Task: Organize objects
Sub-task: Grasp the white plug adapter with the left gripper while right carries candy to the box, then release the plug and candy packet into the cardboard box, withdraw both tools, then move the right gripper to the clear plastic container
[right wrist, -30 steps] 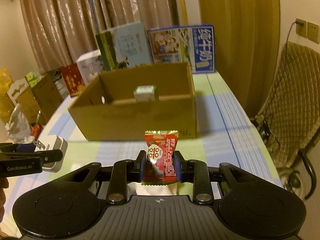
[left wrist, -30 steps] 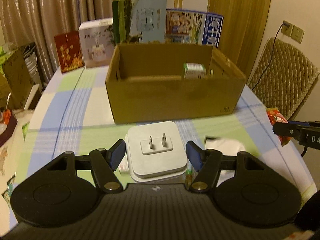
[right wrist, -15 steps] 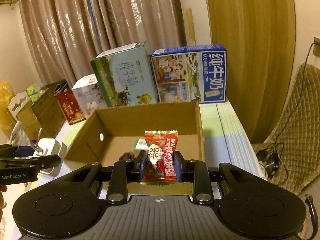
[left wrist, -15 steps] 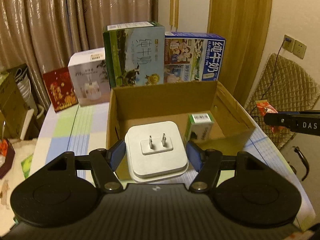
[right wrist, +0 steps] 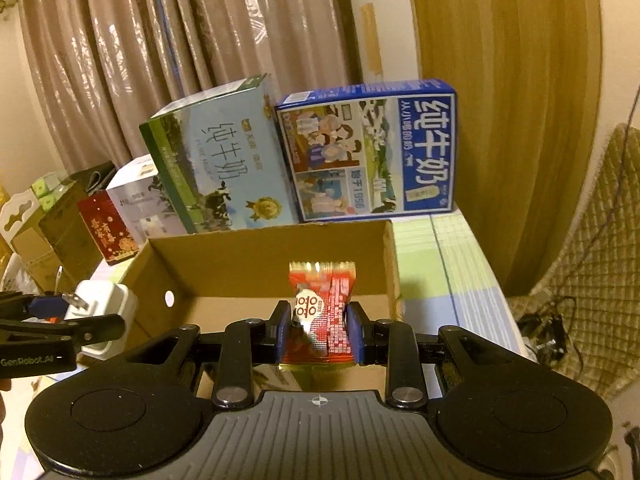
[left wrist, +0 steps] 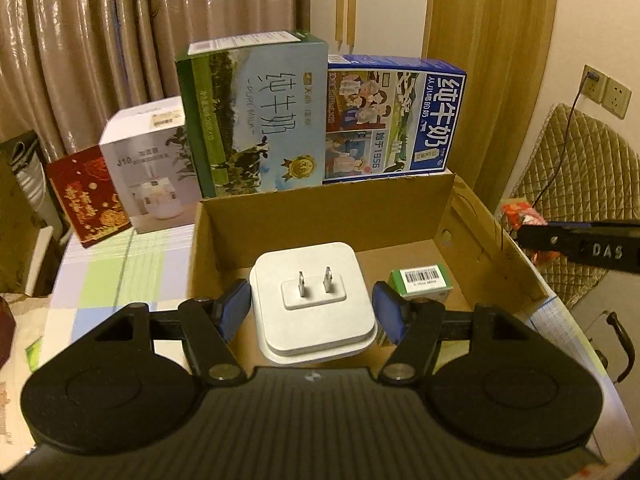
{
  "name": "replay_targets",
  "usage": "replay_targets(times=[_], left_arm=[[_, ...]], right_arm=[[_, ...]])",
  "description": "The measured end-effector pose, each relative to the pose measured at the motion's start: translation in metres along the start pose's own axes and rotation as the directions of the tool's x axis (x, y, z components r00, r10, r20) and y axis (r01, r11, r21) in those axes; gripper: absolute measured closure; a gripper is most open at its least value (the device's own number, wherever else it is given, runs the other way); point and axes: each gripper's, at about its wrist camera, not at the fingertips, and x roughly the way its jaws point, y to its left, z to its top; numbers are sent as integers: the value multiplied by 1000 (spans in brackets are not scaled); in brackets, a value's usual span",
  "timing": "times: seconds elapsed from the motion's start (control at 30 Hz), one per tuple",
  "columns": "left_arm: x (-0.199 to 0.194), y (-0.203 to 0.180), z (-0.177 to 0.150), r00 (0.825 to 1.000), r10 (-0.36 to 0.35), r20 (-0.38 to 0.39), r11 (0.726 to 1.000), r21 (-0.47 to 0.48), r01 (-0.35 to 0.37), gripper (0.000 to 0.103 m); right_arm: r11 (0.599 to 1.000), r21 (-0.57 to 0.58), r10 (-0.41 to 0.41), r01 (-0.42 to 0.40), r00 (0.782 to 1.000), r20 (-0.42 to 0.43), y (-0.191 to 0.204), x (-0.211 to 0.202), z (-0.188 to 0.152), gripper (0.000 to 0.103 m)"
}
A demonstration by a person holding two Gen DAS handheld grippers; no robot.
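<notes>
My left jaws clamp the white plug adapter [left wrist: 314,300]; my right jaws are opening around the red snack packet [right wrist: 322,312], both over the cardboard box [left wrist: 328,216].

Behind: green milk carton box [left wrist: 256,120], blue milk carton box [left wrist: 394,116], white appliance box [left wrist: 150,164], red gift box [left wrist: 86,196]; beige curtains [left wrist: 100,40]; quilted chair [left wrist: 576,196] right.

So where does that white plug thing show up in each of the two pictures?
Left wrist view: the white plug sits low in the centre, prongs facing the camera, between the left tool's blue pads, in front of the cardboard box.
Right wrist view: the same plug is at the far left edge, beside the box's left wall.
Shared landmark: the blue milk carton behind the box.
</notes>
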Motion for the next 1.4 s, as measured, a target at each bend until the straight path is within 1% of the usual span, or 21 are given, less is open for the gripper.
replay_targets(times=[0.03, 0.1, 0.2, 0.37, 0.47, 0.53, 0.63, 0.67, 0.73, 0.87, 0.93, 1.03, 1.1, 1.2, 1.4], left_arm=[[7, 1, 1, 1000, -7, -7, 1000, -13, 7, 40], [16, 4, 2, 1000, 1, -9, 999, -41, -1, 32], [19, 8, 0, 1000, 15, -2, 998, -55, -15, 32], [12, 18, -9, 1000, 26, 4, 997, -72, -26, 31], [1, 20, -15, 999, 30, 11, 997, -74, -30, 31], [-10, 22, -20, 999, 30, 20, 996, -82, -28, 29], [-28, 22, -28, 999, 32, 33, 995, -92, -29, 27], [-34, 20, -32, 999, 34, 38, 995, -96, -30, 25], [-49, 18, -40, 998, 29, 51, 995, -100, -24, 24], [-77, 11, -65, 998, 28, 60, 993, -112, -21, 20], [-90, 5, -78, 998, 28, 61, 994, -109, -21, 18], [-107, 0, -98, 998, 28, 56, 993, -117, -21, 16], [-119, -4, -112, 998, 33, 56, 992, -121, -26, 12], [-134, -9, -133, 998, 45, 48, 992, -121, -39, 10], [-155, -17, -173, 997, 75, 18, 985, -155, -72, 6]], right_arm=[[1000, 3, 6, -6, 1000, -4, -2, 5, -1, 60], [1000, 28, 13, -13, 1000, -3, -6, 8, -3, 44], [999, 27, 25, -26, 1000, 12, -8, 5, -7, 43], [999, 31, 24, -24, 999, 25, -11, -6, -16, 39], [999, 31, 28, -29, 999, 35, -9, -19, -20, 35], [999, 33, 28, -29, 998, 48, -8, -31, -24, 28], [999, 36, 32, -35, 997, 63, -3, -52, -32, 23], [999, 36, 36, -38, 997, 67, -2, -60, -36, 23], [998, 36, 42, -44, 996, 78, 2, -78, -46, 19], [999, 22, 45, -47, 996, 83, 11, -109, -70, 17], [999, 30, 40, -42, 996, 79, 14, -123, -84, 11], [998, 46, 43, -46, 997, 69, 18, -145, -107, 7], [998, 45, 42, -44, 997, 64, 21, -156, -122, 5], [999, 41, 33, -34, 999, 40, 25, -170, -148, 2], [998, 66, 14, -11, 999, -41, 29, -175, -193, 2]])
